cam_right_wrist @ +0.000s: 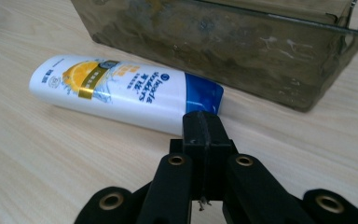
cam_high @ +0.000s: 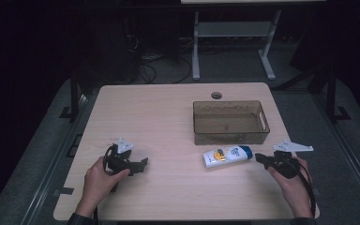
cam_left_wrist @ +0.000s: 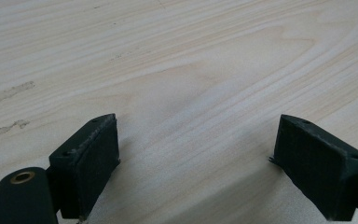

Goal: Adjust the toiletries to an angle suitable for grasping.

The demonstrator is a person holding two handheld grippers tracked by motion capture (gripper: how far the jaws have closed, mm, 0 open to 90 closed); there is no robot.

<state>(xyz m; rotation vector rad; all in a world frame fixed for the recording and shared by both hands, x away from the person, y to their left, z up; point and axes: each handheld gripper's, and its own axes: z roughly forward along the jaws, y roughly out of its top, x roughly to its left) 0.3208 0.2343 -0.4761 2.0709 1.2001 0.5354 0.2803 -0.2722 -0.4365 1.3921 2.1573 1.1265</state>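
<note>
A white shampoo bottle with a blue cap lies on its side on the wooden table, just in front of a smoky transparent bin. My right gripper is to the right of the bottle's cap end, its jaws shut with nothing between them. In the right gripper view the closed tips sit just short of the blue cap of the bottle. A hand holds my left gripper at the table's front left. It stands open over bare wood.
The bin looks empty and has a cut-out handle at its right end. A round cable hole lies behind it. Dark floor, cables and a white desk frame lie beyond the table's far edge.
</note>
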